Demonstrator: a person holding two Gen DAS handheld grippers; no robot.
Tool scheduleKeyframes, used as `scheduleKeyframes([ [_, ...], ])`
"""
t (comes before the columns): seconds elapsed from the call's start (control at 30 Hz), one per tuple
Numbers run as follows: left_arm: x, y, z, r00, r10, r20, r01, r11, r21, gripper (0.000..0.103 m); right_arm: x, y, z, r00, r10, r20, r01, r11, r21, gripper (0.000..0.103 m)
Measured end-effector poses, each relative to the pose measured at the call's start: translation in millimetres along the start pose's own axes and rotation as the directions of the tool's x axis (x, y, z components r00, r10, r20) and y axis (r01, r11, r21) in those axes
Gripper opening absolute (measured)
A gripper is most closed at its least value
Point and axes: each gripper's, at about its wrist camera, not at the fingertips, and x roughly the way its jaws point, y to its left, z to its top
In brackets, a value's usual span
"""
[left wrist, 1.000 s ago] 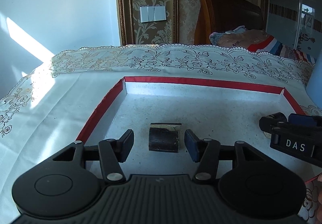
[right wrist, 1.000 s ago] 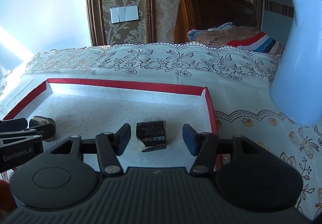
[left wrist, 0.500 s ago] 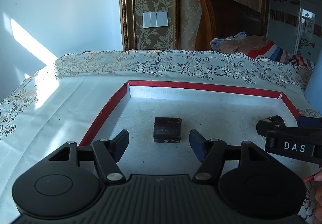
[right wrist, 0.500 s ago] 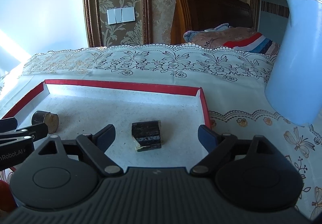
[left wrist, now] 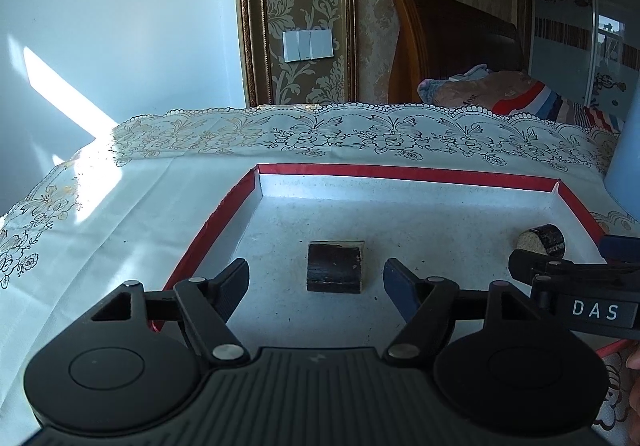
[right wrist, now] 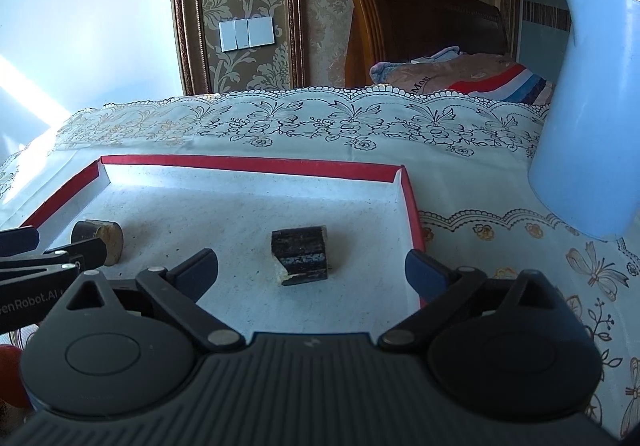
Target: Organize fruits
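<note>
Two dark cut pieces, red-rimmed tray (left wrist: 400,170), lace-edged tablecloth (right wrist: 360,133).
Tray floor bare toward its far rim. My left gripper (left wrist: 316,282) is opening, empty, left piece (left wrist: 335,266) just ahead between the jaws; my right gripper (right wrist: 311,269) likewise, right piece (right wrist: 301,256), untouched, near the tray's right wall.
</note>
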Motion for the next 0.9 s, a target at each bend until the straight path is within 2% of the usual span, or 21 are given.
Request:
scheduleKeyframes([
  [0.33,-10,2,-4,1.000,-0.010,0.008,0.009,1.000,0.005,0.074,-10,1,-7,1.000,0.018,0.004,-0.018,1.000,-0.012,0.103],
  [0.57,-29,10,-13,0.999,-0.032,0.018,0.032,0.999,-0.019,0.074,-30,-5,-16,0.997,0.074,-0.003,-0.074,0.997,0.012,0.103],
  [0.6,-32,10,-14,0.999,-0.037,0.020,0.037,0.999,-0.022,0.075,-33,-5,-18,0.997,0.077,-0.002,-0.077,0.997,0.010,0.103],
  [0.67,-35,10,-17,0.999,-0.036,0.026,0.036,0.999,-0.019,0.081,-36,-5,-20,0.997,0.081,0.002,-0.081,0.997,0.009,0.103],
  [0.9,-40,12,-23,1.000,-0.021,0.016,0.021,1.000,-0.018,0.082,-45,-3,-27,0.996,0.091,0.002,-0.091,0.996,-0.005,0.103],
])
